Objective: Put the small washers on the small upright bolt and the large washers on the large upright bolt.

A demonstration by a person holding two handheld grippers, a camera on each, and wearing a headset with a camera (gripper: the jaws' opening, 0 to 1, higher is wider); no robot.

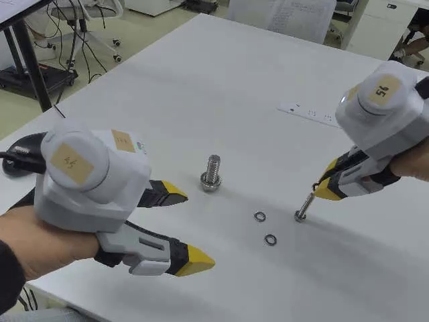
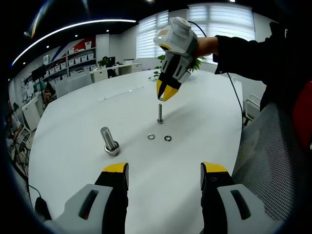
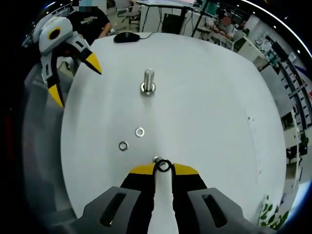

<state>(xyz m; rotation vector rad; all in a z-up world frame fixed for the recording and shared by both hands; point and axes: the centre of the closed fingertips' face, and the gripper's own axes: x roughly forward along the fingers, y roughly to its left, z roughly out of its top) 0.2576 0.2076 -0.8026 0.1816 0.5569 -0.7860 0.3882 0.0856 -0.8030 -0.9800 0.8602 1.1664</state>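
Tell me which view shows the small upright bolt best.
The left gripper view: the small bolt stands full-length, side-on, below the right gripper. The head view shows it from above, foreshortened. The right gripper view catches just its top, behind the held washer.

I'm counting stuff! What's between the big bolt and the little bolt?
Two small washers lie flat on the table there, slightly toward the person's side, as the head view shows.

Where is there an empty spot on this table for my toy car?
Bare table stretches from the large bolt back to the power strip, and along the near edge right of the loose washers. It's crowded around the washers, small bolt and right tongs.
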